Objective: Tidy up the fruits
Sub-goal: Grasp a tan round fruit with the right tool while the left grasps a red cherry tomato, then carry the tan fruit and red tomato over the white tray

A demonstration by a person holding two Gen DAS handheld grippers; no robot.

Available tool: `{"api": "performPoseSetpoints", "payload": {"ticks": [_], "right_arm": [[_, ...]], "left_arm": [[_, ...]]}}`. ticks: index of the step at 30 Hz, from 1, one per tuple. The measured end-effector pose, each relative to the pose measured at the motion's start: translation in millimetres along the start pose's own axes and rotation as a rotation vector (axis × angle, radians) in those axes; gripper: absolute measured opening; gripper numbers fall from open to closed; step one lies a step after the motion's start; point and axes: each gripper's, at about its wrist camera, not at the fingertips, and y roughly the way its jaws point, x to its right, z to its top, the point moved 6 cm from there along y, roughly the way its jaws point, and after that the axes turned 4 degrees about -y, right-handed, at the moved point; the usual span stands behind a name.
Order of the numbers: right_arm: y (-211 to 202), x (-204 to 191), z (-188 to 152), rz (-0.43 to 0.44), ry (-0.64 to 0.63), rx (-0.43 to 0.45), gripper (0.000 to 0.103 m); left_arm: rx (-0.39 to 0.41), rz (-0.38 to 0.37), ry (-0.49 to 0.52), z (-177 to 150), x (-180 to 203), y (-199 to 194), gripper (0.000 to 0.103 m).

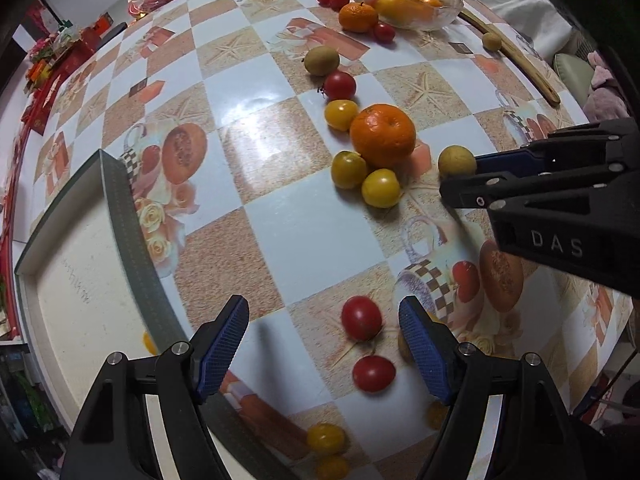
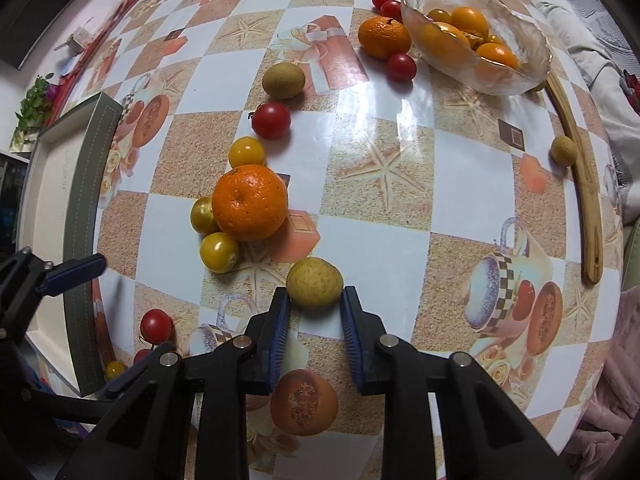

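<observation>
The right gripper (image 2: 315, 300) is gripping a longan (image 2: 315, 282) between its fingers, needing lifting next, while the left gripper (image 1: 324, 322) is hanging open over a cherry tomato (image 1: 361, 317).

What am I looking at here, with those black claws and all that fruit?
The black claws are two hand-held grippers; a person carries one in each hand, and each has a wide-angle camera looking along its fingers, which bends the picture. One picture comes from the left gripper, which is open above a red cherry tomato. The other comes from the right gripper, closed on a small tan round fruit. On the patterned tablecloth lie a large orange, yellow and red cherry tomatoes and a kiwi. A glass bowl already holds several orange fruits. A shallow box sits at the left.
</observation>
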Motion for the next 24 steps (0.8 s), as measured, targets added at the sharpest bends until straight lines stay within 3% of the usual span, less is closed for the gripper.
{"api": "performPoseSetpoints", "payload": {"ticks": [1, 3, 4, 8, 10, 11, 17, 24], "right_arm": [[-0.2, 0.8, -0.1, 0.003, -0.005, 0.002, 0.029], [-0.9, 6.2, -3.9, 0.006, -0.017, 0.007, 0.029], [-1.2, 9.1, -5.5, 0.010, -0.019, 0.010, 0.029], [-6.0, 11.0, -13.2, 0.033, -0.016, 0.016, 0.028], [-8.2, 18.5, -13.9, 0.060, 0.006, 0.020, 0.028], [-9.4, 22.1, -15.3, 0.086, 0.034, 0.023, 0.028], [-15.7, 42.2, -24.6, 0.131, 0.100, 0.031, 0.028], [-30.4, 47.2, -38.8, 0.151, 0.105, 0.045, 0.028]], "left_arm": [[-0.004, 0.002, 0.000, 1.0, 0.9, 1.8, 0.079], [-0.025, 0.008, 0.001, -0.5, 3.2, 7.2, 0.060], [-0.039, 0.007, -0.002, -1.9, 3.9, 10.0, 0.056], [-0.034, 0.000, -0.036, -8.1, 4.5, 8.7, 0.053], [-0.027, -0.006, -0.041, -9.7, 5.4, 6.3, 0.035], [-0.028, -0.010, -0.045, -9.9, 5.3, 5.4, 0.022], [-0.039, -0.115, -0.180, -10.8, -10.0, 1.0, 0.022], [-0.018, -0.147, -0.239, -12.0, -31.3, -13.3, 0.022]]}}
